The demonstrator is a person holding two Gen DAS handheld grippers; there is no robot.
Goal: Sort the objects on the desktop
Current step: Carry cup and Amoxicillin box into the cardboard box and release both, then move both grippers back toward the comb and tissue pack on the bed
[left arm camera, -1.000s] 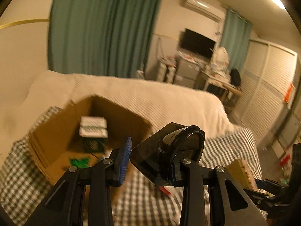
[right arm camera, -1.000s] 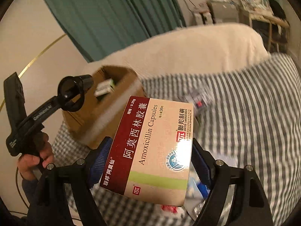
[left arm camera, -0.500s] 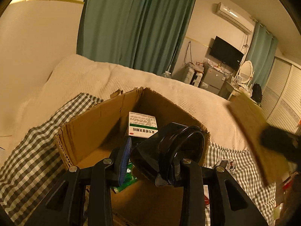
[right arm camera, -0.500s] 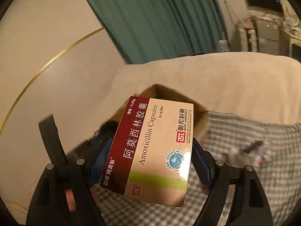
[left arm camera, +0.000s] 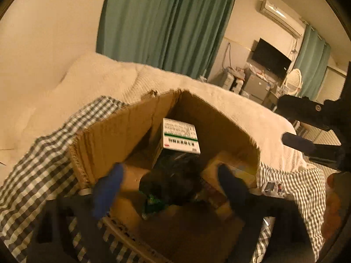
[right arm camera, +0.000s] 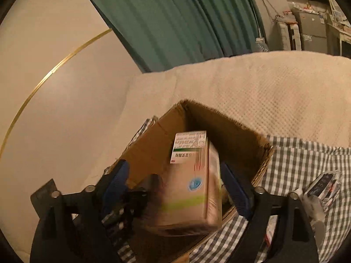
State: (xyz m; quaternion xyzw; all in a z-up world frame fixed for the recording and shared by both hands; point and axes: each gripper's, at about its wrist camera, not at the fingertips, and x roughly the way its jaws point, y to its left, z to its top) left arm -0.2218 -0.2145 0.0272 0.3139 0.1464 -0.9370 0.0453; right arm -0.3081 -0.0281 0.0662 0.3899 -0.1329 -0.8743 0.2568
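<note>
Your left gripper (left arm camera: 169, 184) hangs over the open cardboard box (left arm camera: 114, 135), its blue fingers (left arm camera: 107, 188) spreading wide; the dark black object (left arm camera: 175, 179) lies blurred between them, touched by neither pad, down in the box. Your right gripper (right arm camera: 177, 186) is opening too, its fingers (right arm camera: 234, 188) standing clear of the tan medicine carton (right arm camera: 193, 188), which sits blurred inside the box beside a white-and-green carton (right arm camera: 188, 142).

Rough corrugated cardboard box (left arm camera: 114, 140); soft checked cloth (left arm camera: 39, 160).
</note>
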